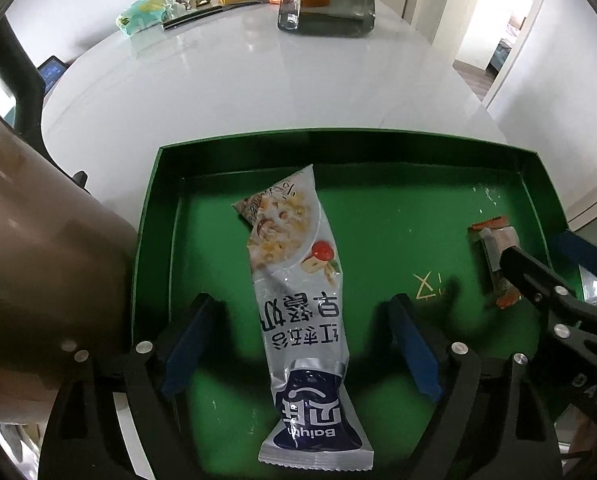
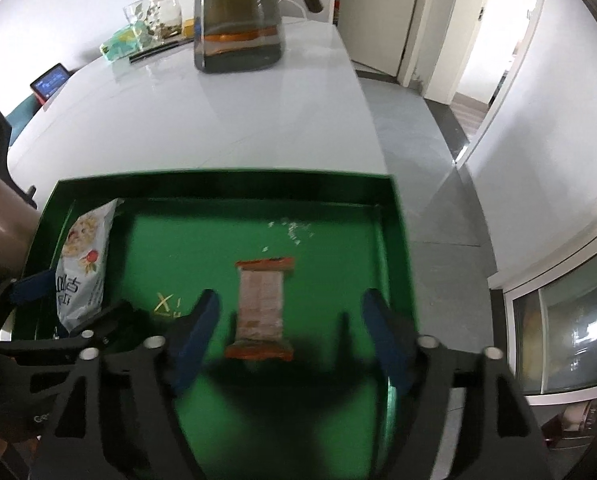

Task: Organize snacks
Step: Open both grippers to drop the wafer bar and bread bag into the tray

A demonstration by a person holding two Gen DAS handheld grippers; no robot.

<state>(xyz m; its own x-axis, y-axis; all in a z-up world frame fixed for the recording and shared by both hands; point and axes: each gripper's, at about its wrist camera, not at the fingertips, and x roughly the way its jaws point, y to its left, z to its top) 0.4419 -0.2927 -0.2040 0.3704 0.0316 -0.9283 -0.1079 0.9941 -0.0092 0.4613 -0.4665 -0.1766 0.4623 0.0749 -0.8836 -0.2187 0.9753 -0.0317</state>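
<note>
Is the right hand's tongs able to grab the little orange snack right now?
Probably yes. The right tongs are open, with the little orange snack lying flat between the fingers in the green tray. Nothing covers it; the big white packet lies well off to the left.

Home, dining or living area. Landmark: glossy white round bench. At its far edge, a glass teapot with dark handle, holding brownish liquid. Left of the teapot, clear glass cups on a dark tray, a teal tissue pack beside them. Small screen device off the bench's left rim. Right of the bench, grey tiled floor, white walls, open doorway to a lit room.
</note>
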